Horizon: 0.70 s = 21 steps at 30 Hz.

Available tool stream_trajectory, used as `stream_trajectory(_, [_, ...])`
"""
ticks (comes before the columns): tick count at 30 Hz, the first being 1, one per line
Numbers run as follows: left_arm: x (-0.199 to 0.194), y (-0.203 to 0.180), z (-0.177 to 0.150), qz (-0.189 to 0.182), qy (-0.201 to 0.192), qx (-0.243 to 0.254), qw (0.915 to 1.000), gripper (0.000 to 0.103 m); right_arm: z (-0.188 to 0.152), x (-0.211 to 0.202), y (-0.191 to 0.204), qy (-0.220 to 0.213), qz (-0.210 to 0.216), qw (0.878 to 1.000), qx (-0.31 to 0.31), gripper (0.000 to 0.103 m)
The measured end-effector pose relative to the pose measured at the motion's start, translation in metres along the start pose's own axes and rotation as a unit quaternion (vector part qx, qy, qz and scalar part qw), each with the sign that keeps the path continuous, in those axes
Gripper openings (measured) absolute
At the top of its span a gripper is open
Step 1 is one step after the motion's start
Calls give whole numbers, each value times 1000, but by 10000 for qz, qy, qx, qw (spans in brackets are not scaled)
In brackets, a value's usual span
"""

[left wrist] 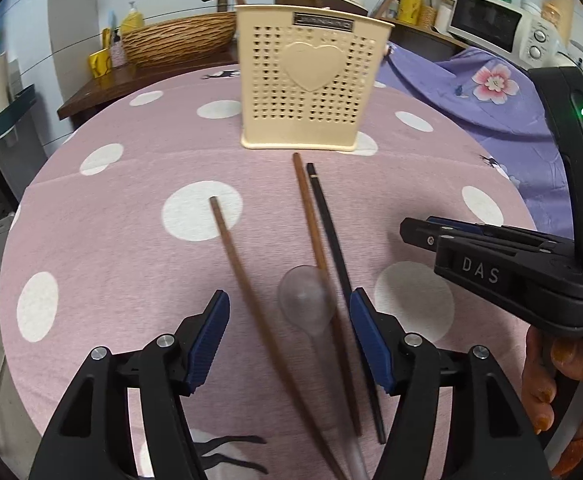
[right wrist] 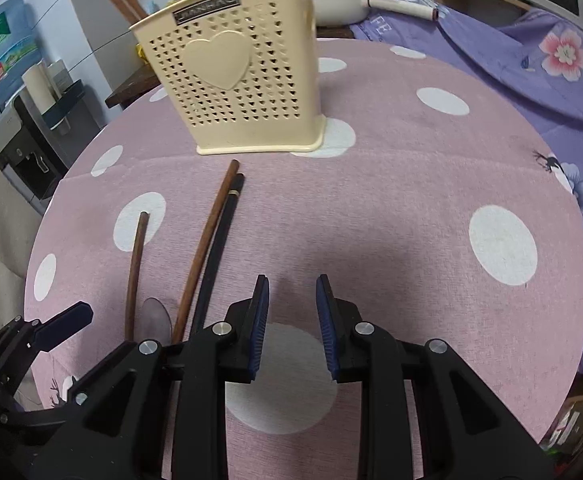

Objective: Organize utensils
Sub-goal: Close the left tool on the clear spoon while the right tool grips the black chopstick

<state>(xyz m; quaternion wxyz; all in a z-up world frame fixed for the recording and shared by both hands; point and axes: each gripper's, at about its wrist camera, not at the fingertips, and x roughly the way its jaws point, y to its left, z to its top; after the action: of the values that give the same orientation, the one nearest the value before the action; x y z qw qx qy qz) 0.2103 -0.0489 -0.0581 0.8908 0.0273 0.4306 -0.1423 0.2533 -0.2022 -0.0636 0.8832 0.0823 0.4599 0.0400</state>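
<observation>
Lighting: even, soft indoor. Shadows: faint beneath holder (left wrist: 310,92). Distortion: strong fisheye bending, dark vignetted corners. Blur: spoon (left wrist: 305,300), nearest foreground.

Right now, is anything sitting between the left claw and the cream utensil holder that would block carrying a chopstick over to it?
Nothing visible blocks it. Between the open left claw and the cream utensil holder lies only bare polka-dot tablecloth and the chopsticks themselves. The right claw sits off to the side.

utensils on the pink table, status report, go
Left gripper open, low over clear plastic spoon. Right gripper open, empty. Two brown wooden chopsticks and black chopstick flat before cream perforated holder. Path clear.
</observation>
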Motion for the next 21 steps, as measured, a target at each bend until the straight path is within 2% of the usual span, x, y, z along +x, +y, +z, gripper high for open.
stream_trajectory(7, [16, -10, 5, 46, 68, 168, 9998, 62, -1, 1, -5, 27, 73, 10000, 40, 25])
stream_trajectory(8, [19, -11, 6, 55, 93, 186, 9998, 60, -2, 1, -4, 21, 93, 9999, 35, 25])
stream_trajectory(13, [23, -12, 3, 20, 210, 228, 9995, 36, -2, 4, -2, 35, 129, 9999, 19, 25])
stream_trajectory(21, [8, -4, 5, -84, -13, -39, 10000, 35, 5, 11, 8, 103, 210, 9997, -18, 25])
